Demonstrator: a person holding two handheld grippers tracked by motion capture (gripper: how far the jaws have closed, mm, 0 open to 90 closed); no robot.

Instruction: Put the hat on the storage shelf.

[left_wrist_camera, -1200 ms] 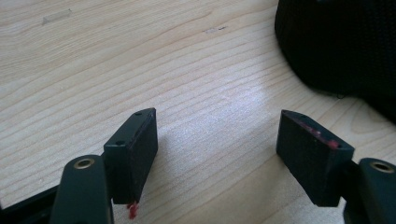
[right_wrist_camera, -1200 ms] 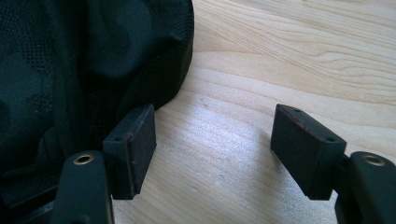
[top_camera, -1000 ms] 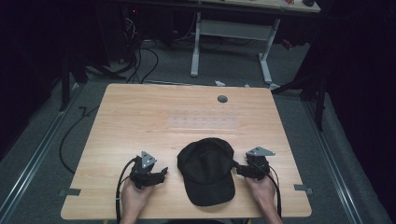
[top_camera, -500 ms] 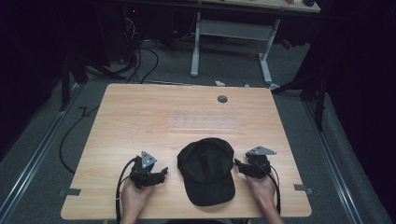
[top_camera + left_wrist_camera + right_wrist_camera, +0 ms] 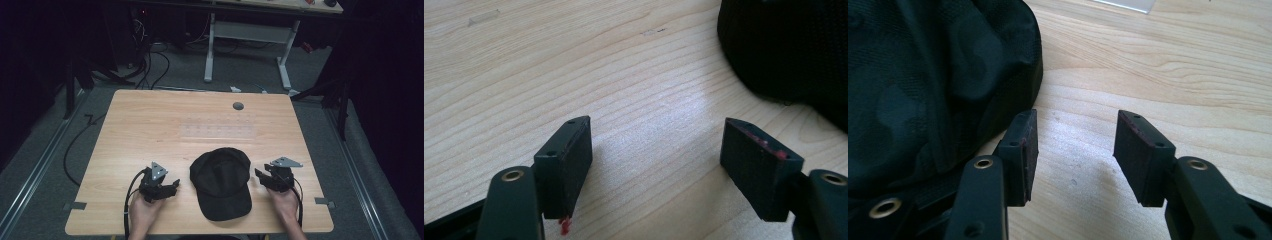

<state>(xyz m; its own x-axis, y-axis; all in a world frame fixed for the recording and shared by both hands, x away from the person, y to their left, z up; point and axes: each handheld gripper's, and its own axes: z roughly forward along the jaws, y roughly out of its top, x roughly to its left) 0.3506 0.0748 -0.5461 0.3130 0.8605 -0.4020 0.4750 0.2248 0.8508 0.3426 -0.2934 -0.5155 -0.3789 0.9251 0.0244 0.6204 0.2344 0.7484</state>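
A black cap [image 5: 221, 182] lies on the wooden table [image 5: 150, 125] near its front edge, brim toward the person. My left gripper [image 5: 175, 185] rests to the cap's left, pointing at it. Its jaws [image 5: 656, 160] are open over bare wood, with the cap [image 5: 784, 45] a little ahead at the upper right. My right gripper [image 5: 258, 175] sits at the cap's right side. Its jaws [image 5: 1075, 150] have just been closing, with only bare wood between them. The left jaw stands right beside the cap's edge [image 5: 933, 85].
A small grey disc [image 5: 238, 106] lies near the table's far edge. A clear strip [image 5: 220, 131] lies flat at mid-table. Grey tape tabs [image 5: 75, 205] [image 5: 324, 201] mark the front corners. Behind the table stands a white desk frame [image 5: 250, 35], with cables on the floor.
The right gripper's jaws stand closer together beside the cap than before. The left gripper and the cap have kept still.
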